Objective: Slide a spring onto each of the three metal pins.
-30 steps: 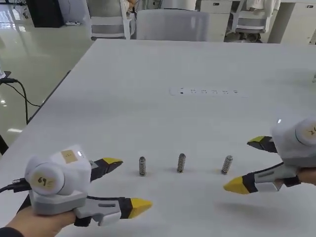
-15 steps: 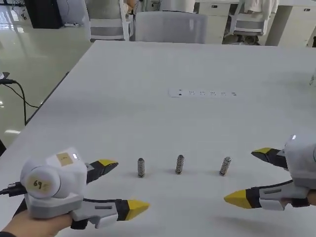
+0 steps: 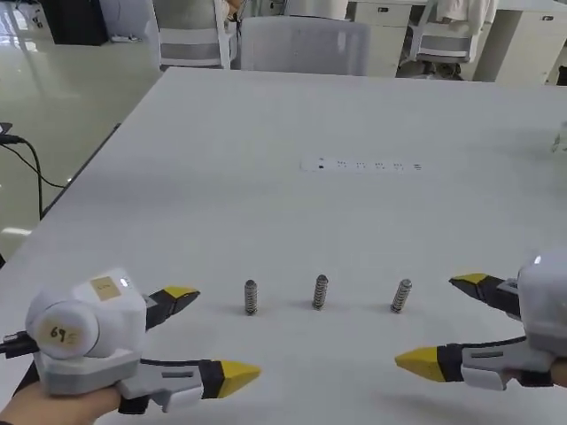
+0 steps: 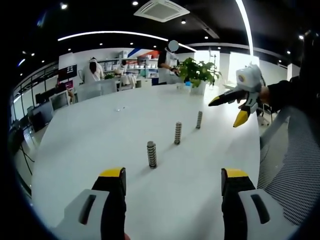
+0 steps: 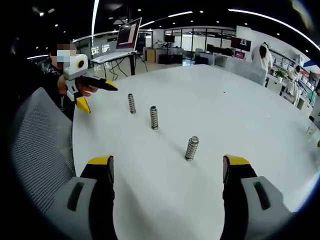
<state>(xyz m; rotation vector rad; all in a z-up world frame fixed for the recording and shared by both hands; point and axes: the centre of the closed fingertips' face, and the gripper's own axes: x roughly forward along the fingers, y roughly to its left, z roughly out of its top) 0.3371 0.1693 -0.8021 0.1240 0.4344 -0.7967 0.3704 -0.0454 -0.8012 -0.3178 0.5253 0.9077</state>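
- The left gripper [image 3: 213, 335] is hovering over the near edge of the table [image 3: 266, 177], toward its left side, with its jaws spread wide and carrying nothing.
- The right gripper [image 3: 438, 320] is hovering over the same edge further right, equally spread and empty.
- The left spring [image 3: 251, 297], middle spring [image 3: 320, 291] and right spring [image 3: 401, 296] are standing in a row between the two grippers, touching neither. The pins are presumably hiding inside the coils.
- The right spring is leaning slightly. It is probably calling for a light pinch near its top and a straight downward press.
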